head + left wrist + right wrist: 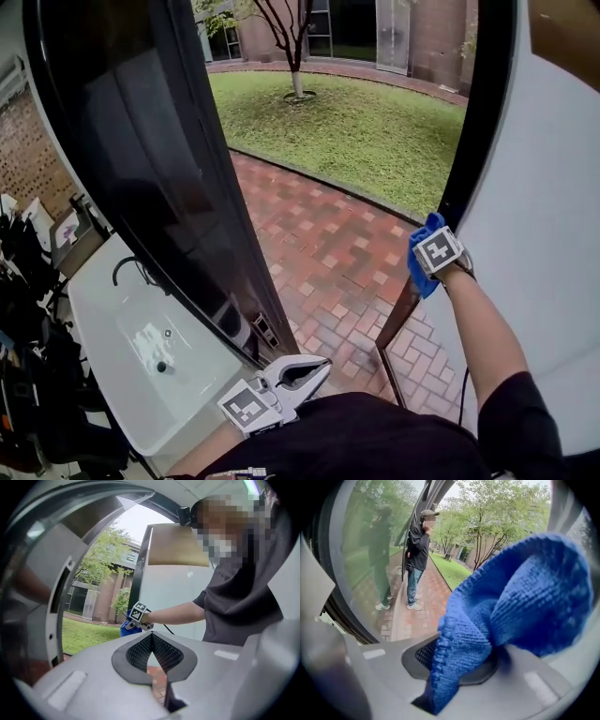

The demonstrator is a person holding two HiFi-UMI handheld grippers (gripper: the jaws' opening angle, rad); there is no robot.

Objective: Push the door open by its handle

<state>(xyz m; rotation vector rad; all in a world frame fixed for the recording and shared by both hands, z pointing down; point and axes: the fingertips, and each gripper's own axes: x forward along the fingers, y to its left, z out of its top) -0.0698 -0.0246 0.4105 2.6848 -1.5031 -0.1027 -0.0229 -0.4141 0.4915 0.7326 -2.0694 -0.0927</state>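
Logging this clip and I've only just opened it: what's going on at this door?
A person stands in a doorway with a gripper in each hand. The glass door on the left is already swung open onto a brick path and lawn. The right gripper is raised beside the doorway's dark right edge, its fingers closed on a blue cloth. The left gripper hangs low near the person's body, fingers together and empty.

- A building's doorway onto a courtyard, with the door [141,169] standing open.
- Outside are a brick path [328,253], a lawn [347,122], a tree [292,42] and a brick building [431,33].
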